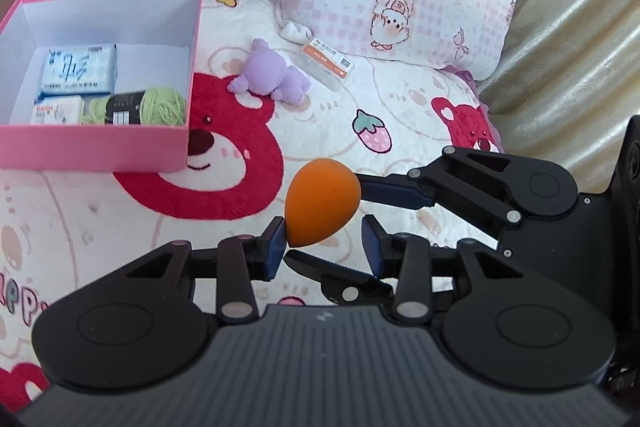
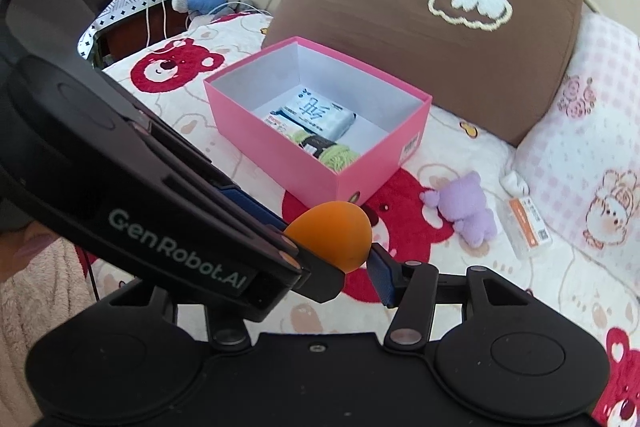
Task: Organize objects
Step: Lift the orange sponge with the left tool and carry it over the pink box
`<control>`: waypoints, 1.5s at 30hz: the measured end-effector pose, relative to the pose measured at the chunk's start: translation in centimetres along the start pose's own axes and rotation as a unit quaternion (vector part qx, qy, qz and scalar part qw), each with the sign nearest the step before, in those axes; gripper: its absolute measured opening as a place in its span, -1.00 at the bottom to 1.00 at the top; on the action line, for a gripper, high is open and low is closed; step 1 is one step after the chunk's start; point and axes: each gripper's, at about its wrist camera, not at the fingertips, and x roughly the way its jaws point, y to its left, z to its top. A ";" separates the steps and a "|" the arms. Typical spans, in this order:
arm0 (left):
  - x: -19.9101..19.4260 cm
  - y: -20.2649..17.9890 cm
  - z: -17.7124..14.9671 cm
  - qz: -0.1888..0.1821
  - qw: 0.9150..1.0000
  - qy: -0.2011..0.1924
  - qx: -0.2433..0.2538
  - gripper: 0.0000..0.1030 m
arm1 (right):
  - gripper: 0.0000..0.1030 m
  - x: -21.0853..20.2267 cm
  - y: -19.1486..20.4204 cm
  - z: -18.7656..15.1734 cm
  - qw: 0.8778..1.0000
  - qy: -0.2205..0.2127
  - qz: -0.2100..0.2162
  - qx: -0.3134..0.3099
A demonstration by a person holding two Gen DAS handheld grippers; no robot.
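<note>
Bedspread (image 1: 120, 219) under both: left claw (image 1: 324, 223) grips orange sponge (image 1: 320, 199), right claw (image 2: 328, 251) parted; brown pillow (image 2: 400, 47) right-view only.

Pink box (image 1: 92, 143), left side off-frame

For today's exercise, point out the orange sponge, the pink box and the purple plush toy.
orange sponge (image 1: 322, 201): left wrist view, middle of its body.
pink box (image 1: 94, 146): left wrist view, near outer wall.
purple plush toy (image 2: 468, 211): right wrist view, its body.
</note>
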 end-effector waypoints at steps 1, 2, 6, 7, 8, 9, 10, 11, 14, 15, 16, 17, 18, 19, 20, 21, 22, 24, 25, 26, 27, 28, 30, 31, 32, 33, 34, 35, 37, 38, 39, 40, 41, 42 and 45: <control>0.0 0.0 0.1 0.002 1.000 0.000 0.004 -0.26 | 0.14 0.1 0.1 0.1 1.000 0.000 -0.003 -0.003; 0.0 0.1 0.2 0.002 1.000 0.002 0.004 -0.26 | 0.14 0.2 0.1 0.2 1.000 0.000 -0.004 -0.003; -0.2 0.5 0.6 -0.001 1.000 0.002 0.006 -0.26 | 0.13 0.4 0.2 0.6 1.000 -0.001 -0.004 0.000; -0.3 0.6 0.7 -0.002 1.000 0.000 0.007 -0.26 | 0.14 0.4 0.2 0.8 1.000 -0.002 -0.005 -0.002; -0.4 0.7 0.9 -0.003 1.000 -0.001 0.007 -0.26 | 0.14 0.4 0.3 1.0 1.000 -0.003 -0.007 -0.004; -0.5 0.8 1.1 -0.003 1.000 -0.004 0.008 -0.25 | 0.14 0.5 0.3 1.2 1.000 -0.004 -0.007 -0.005; -0.6 0.9 1.2 -0.004 1.000 -0.006 0.008 -0.25 | 0.14 0.4 0.2 1.4 1.000 -0.005 -0.007 -0.006; -0.8 1.1 1.4 -0.004 1.000 -0.010 0.009 -0.25 | 0.14 0.4 0.2 1.6 1.000 -0.007 -0.005 -0.007; -1.2 1.6 2.0 -0.005 1.000 -0.018 0.008 -0.24 | 0.13 0.5 0.0 2.4 1.000 -0.012 -0.003 -0.008; -1.4 1.8 2.2 -0.006 1.000 -0.020 0.008 -0.24 | 0.13 0.5 0.0 2.7 1.000 -0.014 -0.002 -0.010; -1.5 2.0 2.4 -0.006 1.000 -0.022 0.008 -0.24 | 0.13 0.6 0.0 3.0 1.000 -0.015 -0.002 -0.011; -1.6 2.1 2.5 -0.005 1.000 -0.025 0.008 -0.24 | 0.13 0.6 -0.1 3.2 1.000 -0.017 -0.001 -0.012; -1.7 2.3 2.7 -0.005 1.000 -0.027 0.007 -0.24 | 0.12 0.7 -0.1 3.5 1.000 -0.019 -0.002 -0.012; -1.8 2.4 2.9 -0.005 1.000 -0.030 0.007 -0.24 | 0.12 0.7 -0.1 3.7 1.000 -0.022 -0.001 -0.013; -1.9 2.6 3.2 -0.004 0.999 -0.032 0.006 -0.24 | 0.12 0.8 -0.1 4.0 1.000 -0.024 -0.001 -0.014; -1.9 2.8 3.4 -0.003 0.999 -0.034 0.006 -0.24 | 0.12 1.0 -0.1 4.3 1.000 -0.026 0.000 -0.015; -2.0 3.1 3.6 -0.001 0.999 -0.037 0.006 -0.24 | 0.12 1.2 -0.2 4.5 0.999 -0.029 0.002 -0.017; -2.1 3.6 4.0 -0.002 0.999 -0.047 0.005 -0.24 | 0.11 1.8 -0.5 5.0 0.999 -0.038 0.004 -0.021; -2.1 3.9 4.2 -0.004 0.999 -0.049 0.005 -0.24 | 0.11 2.3 -0.7 5.2 0.999 -0.040 0.005 -0.020; -2.0 4.1 4.5 -0.003 0.999 -0.053 0.003 -0.24 | 0.11 2.7 -1.0 5.5 0.999 -0.040 0.009 -0.016; -1.9 4.5 4.7 -0.003 0.998 -0.056 0.000 -0.24 | 0.10 3.1 -1.3 5.8 0.999 -0.040 0.012 -0.011; -1.8 4.9 5.0 -0.003 0.998 -0.057 -0.004 -0.22 | 0.10 3.5 -1.6 6.1 0.999 -0.041 0.017 -0.007; -1.6 5.9 5.7 -0.007 0.998 -0.058 -0.014 -0.21 | 0.09 4.2 -1.9 6.7 0.999 -0.042 0.026 -0.005; -1.4 6.3 6.0 -0.007 0.998 -0.059 -0.018 -0.20 | 0.09 4.7 -2.1 7.0 0.999 -0.043 0.028 -0.004; -1.3 6.8 6.3 -0.006 0.998 -0.059 -0.022 -0.19 | 0.08 5.1 -2.3 7.2 0.999 -0.043 0.029 -0.002; -1.1 7.1 6.7 -0.005 0.998 -0.060 -0.024 -0.20 | 0.08 5.5 -2.4 7.5 0.999 -0.043 0.030 -0.001; -0.9 7.5 7.1 -0.003 0.998 -0.060 -0.026 -0.20 | 0.08 6.0 -2.5 7.8 0.999 -0.044 0.029 -0.001; -0.7 7.8 7.4 0.000 0.998 -0.061 -0.027 -0.20 | 0.08 6.4 -2.7 8.1 0.999 -0.044 0.030 0.001; -0.3 8.4 8.3 0.006 0.997 -0.064 -0.031 -0.21 | 0.08 7.3 -3.2 8.7 0.998 -0.045 0.032 0.007; -0.1 8.8 8.6 0.009 0.997 -0.067 -0.034 -0.21 | 0.08 7.9 -3.5 9.0 0.998 -0.046 0.034 0.011; 0.2 9.2 9.0 0.011 0.997 -0.069 -0.037 -0.21 | 0.08 8.4 -3.9 9.3 0.998 -0.047 0.035 0.015; 0.5 9.6 9.4 0.013 0.996 -0.072 -0.042 -0.21 | 0.08 8.9 -4.3 9.6 0.998 -0.047 0.038 0.023; 0.8 10.0 9.8 0.014 0.996 -0.075 -0.047 -0.21 | 0.08 9.5 -4.7 9.9 0.997 -0.046 0.045 0.035; 1.2 10.5 10.0 0.014 0.995 -0.078 -0.052 -0.20 | 0.08 10.0 -5.2 10.1 0.997 -0.045 0.048 0.047; 2.4 11.8 10.8 0.011 0.995 -0.075 -0.067 -0.19 | 0.08 11.6 -6.2 10.6 0.996 -0.035 0.056 0.067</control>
